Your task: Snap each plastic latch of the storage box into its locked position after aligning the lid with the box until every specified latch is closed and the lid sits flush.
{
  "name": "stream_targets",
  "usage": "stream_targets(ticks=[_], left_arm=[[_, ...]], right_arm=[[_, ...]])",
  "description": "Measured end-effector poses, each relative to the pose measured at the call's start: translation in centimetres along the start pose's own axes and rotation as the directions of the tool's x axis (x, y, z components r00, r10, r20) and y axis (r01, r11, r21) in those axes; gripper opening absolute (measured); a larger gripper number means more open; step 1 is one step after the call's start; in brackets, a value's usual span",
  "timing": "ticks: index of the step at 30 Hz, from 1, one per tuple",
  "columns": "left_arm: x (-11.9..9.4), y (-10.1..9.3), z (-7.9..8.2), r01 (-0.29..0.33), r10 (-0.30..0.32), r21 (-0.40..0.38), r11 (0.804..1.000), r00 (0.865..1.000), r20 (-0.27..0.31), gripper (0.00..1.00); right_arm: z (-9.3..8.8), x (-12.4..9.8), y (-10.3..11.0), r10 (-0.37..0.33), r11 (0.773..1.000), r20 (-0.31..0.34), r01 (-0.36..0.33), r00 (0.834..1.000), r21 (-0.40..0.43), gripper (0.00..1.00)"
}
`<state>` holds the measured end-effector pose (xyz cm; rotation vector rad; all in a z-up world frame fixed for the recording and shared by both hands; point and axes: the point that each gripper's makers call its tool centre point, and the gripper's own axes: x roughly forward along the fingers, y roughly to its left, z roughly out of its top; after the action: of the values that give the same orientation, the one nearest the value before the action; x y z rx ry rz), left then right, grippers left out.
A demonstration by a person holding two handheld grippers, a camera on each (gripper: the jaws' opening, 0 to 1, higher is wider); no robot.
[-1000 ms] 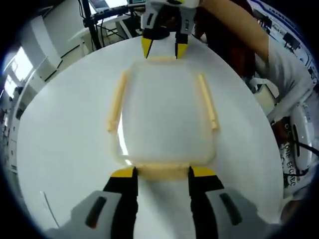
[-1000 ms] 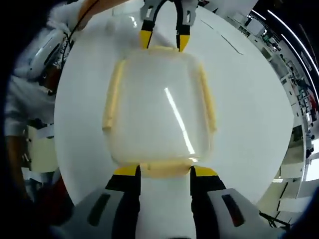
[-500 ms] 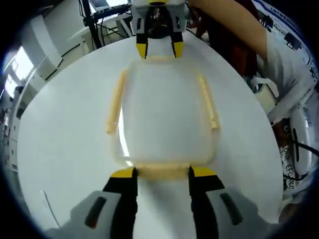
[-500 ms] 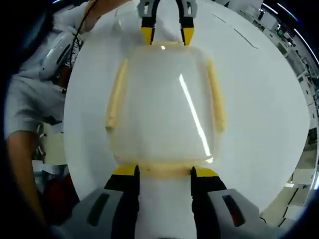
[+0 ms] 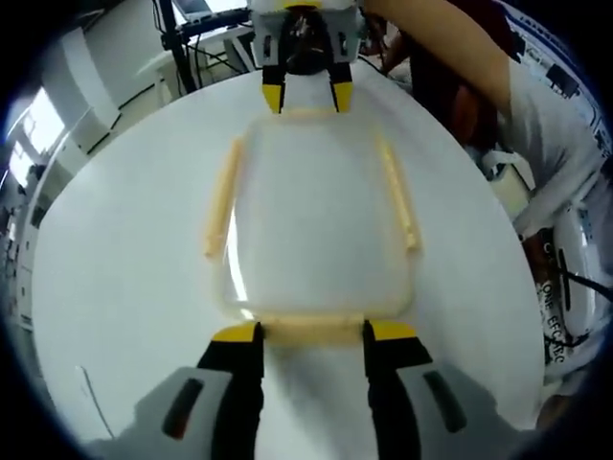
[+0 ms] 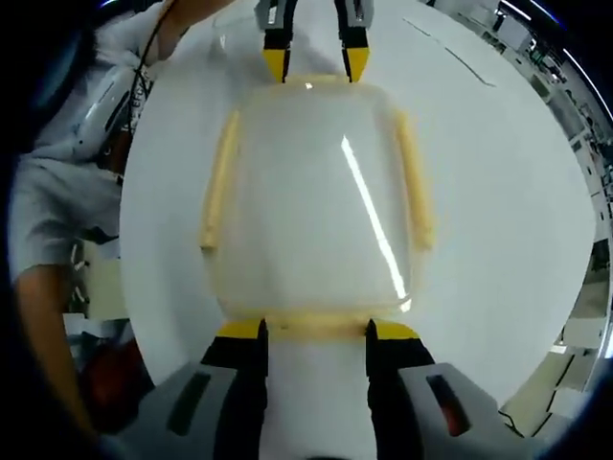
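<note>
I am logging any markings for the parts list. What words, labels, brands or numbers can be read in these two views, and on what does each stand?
None can be read.
Clear plastic storage box with pale yellow latches: no label or brand visible.
Round white table: bare.
White sleeve of the person: a line of dark letters, too small and blurred to read.

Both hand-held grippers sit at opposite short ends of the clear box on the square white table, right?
Not quite: the white table is round, as the right gripper view shows. The left hand-held gripper and right hand-held gripper do sit at opposite short ends of the clear plastic storage box.
</note>
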<state>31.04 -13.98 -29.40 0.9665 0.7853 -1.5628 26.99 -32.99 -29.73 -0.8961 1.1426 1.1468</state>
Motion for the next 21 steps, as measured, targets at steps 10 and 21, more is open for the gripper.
stream_targets(ticks=[10, 21], left_arm=[[-0.02, -0.06, 0.26, -0.001, 0.001, -0.003, 1.000, 1.000, 0.015, 0.39], [-0.10, -0.13, 0.40, 0.005, -0.004, -0.022, 1.000, 1.000, 0.030, 0.38]], right_arm=[[-0.04, 0.04, 0.03, -0.001, 1.000, -0.066, 0.001, 0.998, -0.004, 0.39], [-0.37, -0.27, -0.12, -0.010, 1.000, -0.119, 0.010, 0.993, 0.002, 0.38]])
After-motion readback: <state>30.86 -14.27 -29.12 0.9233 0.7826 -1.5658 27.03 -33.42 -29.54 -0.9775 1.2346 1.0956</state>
